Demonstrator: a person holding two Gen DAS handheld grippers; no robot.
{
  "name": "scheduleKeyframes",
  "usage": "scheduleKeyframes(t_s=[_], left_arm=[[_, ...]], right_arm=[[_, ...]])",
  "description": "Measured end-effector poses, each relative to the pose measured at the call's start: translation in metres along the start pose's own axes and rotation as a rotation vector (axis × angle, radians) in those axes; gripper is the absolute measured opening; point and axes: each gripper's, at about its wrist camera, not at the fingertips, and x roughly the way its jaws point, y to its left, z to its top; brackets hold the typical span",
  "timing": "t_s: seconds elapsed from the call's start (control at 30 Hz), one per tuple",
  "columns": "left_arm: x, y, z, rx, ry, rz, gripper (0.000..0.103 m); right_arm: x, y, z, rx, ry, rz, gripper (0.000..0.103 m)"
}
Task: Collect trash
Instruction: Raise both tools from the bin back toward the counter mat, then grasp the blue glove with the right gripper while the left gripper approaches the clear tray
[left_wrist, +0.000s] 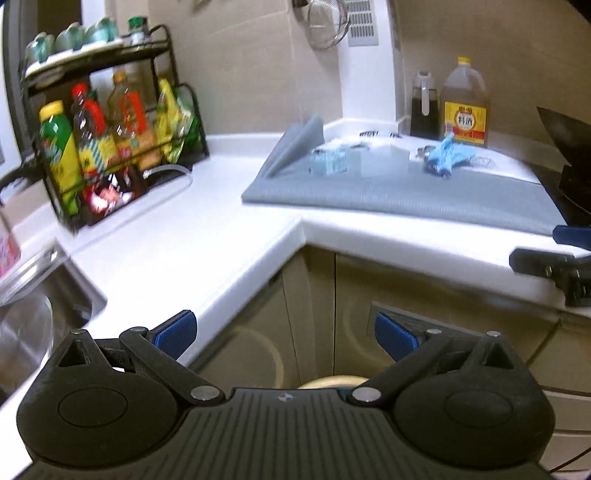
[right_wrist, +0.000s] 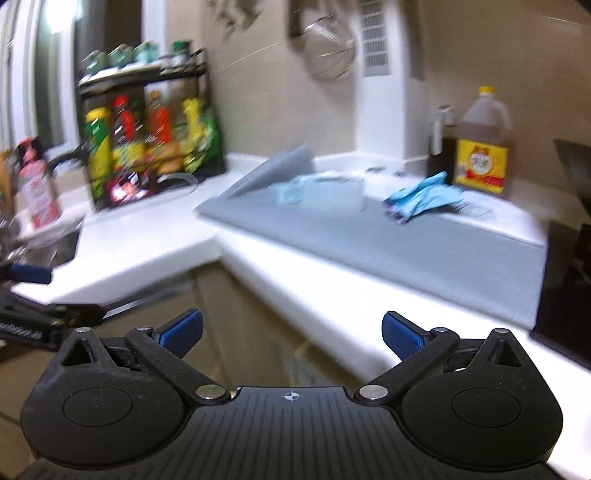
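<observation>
While both black grippers, left gripper and right gripper, gape empty, a crumpled blue glove lies ahead on a grey mat.

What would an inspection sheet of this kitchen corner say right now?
Surface: white L-shaped countertop with a grey ribbed mat.
Job's things: crumpled blue glove and pale blue wrapper lie on the mat.
Clutter: yellow-capped jug of brown liquid, dark glass cruet, black wire rack of bottles.
Grippers: left gripper and right gripper both open, empty, short of the counter.
Cables: nothing seen.
Surroundings: steel sink, beige tiled wall, hanging wire strainer.
</observation>
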Motion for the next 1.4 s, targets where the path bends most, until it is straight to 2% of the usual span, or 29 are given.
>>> scheduleKeyframes(t_s=[0.2, 0.33, 0.57, 0.7, 0.8, 0.9, 0.93, 1.03, 1.1, 1.17, 1.27, 1.4], left_arm=[[0.02, -0.011, 0.04, 0.067, -0.043, -0.018, 0.103], [0.036, -0.012, 0.066, 0.053, -0.045, -0.039, 0.103], [0.044, -0.002, 0.085, 0.02, -0.052, -0.022, 0.103], [0.048, 0.004, 0.085, 0.025, -0.025, 0.006, 0.103], [0.052, 0.009, 0.086, 0.035, -0.008, 0.028, 0.103], [0.059, 0.01, 0.092, 0.049, 0.005, 0.043, 0.103], [0.063, 0.01, 0.096, 0.054, 0.006, 0.045, 0.103], [0.076, 0.003, 0.108, 0.056, 0.007, 0.029, 0.103], [0.087, -0.005, 0.118, 0.053, 0.01, 0.0, 0.103], [0.099, -0.018, 0.13, 0.048, 0.01, -0.036, 0.103], [0.121, -0.041, 0.15, 0.036, 0.007, -0.096, 0.103], [0.162, -0.075, 0.178, 0.058, 0.042, -0.201, 0.103]], right_arm=[[0.025, -0.04, 0.026, 0.156, -0.042, -0.046, 0.103], [0.042, -0.067, 0.043, 0.271, -0.073, -0.075, 0.103], [0.11, -0.12, 0.081, 0.593, -0.071, -0.151, 0.103], [0.168, -0.135, 0.104, 0.62, -0.076, -0.244, 0.103], [0.213, -0.149, 0.114, 0.616, -0.015, -0.3, 0.103], [0.245, -0.161, 0.114, 0.63, 0.034, -0.32, 0.103], [0.251, -0.162, 0.113, 0.607, 0.054, -0.313, 0.099], [0.249, -0.158, 0.109, 0.428, 0.069, -0.324, 0.041], [0.235, -0.162, 0.103, 0.395, 0.056, -0.316, 0.039], [0.216, -0.169, 0.094, 0.357, 0.041, -0.317, 0.028], [0.196, -0.185, 0.08, 0.341, 0.034, -0.312, 0.028], [0.187, -0.207, 0.07, 0.403, 0.019, -0.247, 0.028]])
